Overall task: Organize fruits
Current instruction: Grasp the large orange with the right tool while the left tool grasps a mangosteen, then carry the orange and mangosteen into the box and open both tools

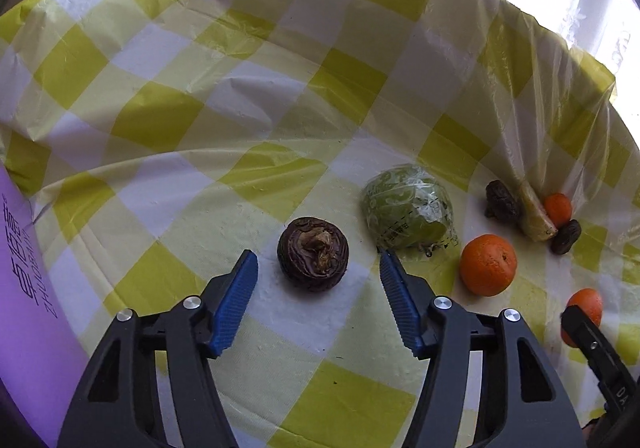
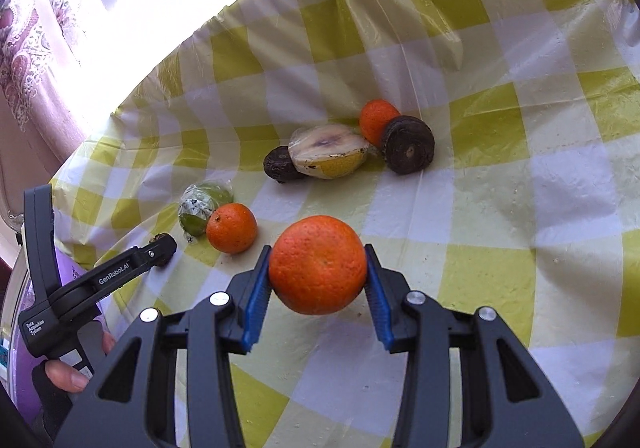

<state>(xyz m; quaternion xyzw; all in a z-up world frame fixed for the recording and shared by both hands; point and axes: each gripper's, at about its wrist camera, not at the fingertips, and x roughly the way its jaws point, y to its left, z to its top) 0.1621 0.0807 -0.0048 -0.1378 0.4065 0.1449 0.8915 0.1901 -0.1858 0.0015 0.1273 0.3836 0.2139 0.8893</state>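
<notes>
While the right gripper [image 2: 318, 276] is clamped on a round orange tangerine [image 2: 318, 264], fruit is being sorted.
A wrinkled dark-brown round fruit [image 1: 313, 254] is straddled, untouched, by the part-open left gripper [image 1: 318, 268].

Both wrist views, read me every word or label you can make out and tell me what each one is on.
"GenRobot.AI": arm of the left claw.
"Data Acquisition System": left claw's handle, small print.
"ZHUOBAIYI", beside large Chinese characters I cannot read: purple package.
"DA", cut off: right claw's body.
Print on the wrapped green fruit: too small.
</notes>
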